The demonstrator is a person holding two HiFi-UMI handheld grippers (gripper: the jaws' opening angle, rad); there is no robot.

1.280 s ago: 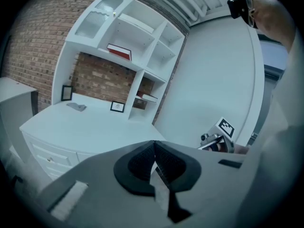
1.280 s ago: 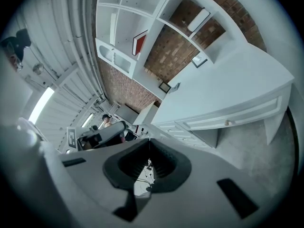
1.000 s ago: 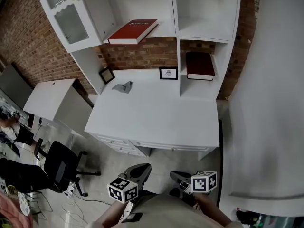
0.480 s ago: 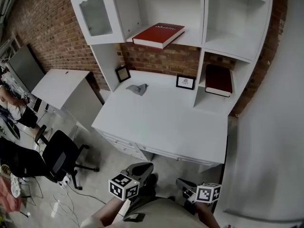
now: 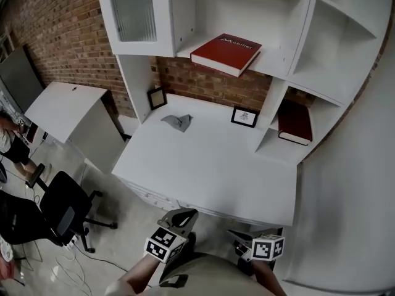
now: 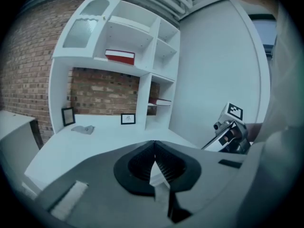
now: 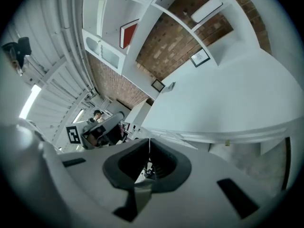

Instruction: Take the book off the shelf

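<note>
A red book [image 5: 226,53] lies flat on the upper shelf [image 5: 271,63] of the white desk hutch; it also shows as a red book [image 6: 120,56] in the left gripper view and a red book [image 7: 128,33] in the right gripper view. A darker red book [image 5: 294,123] lies in the lower right cubby. My left gripper [image 5: 184,215] and right gripper [image 5: 237,237] hang low in front of the desk, far from both books. Both are shut with nothing between the jaws.
The white desk [image 5: 203,165] carries a grey crumpled cloth [image 5: 177,122], a small framed picture [image 5: 245,116] and a second frame [image 5: 157,97] by the brick wall. A black office chair [image 5: 58,205] stands on the floor at left, beside a slanted white cabinet [image 5: 65,106].
The desk and hutch have shifted right and grown larger in the head view as I came closer. Both grippers stayed shut low in the picture.
</note>
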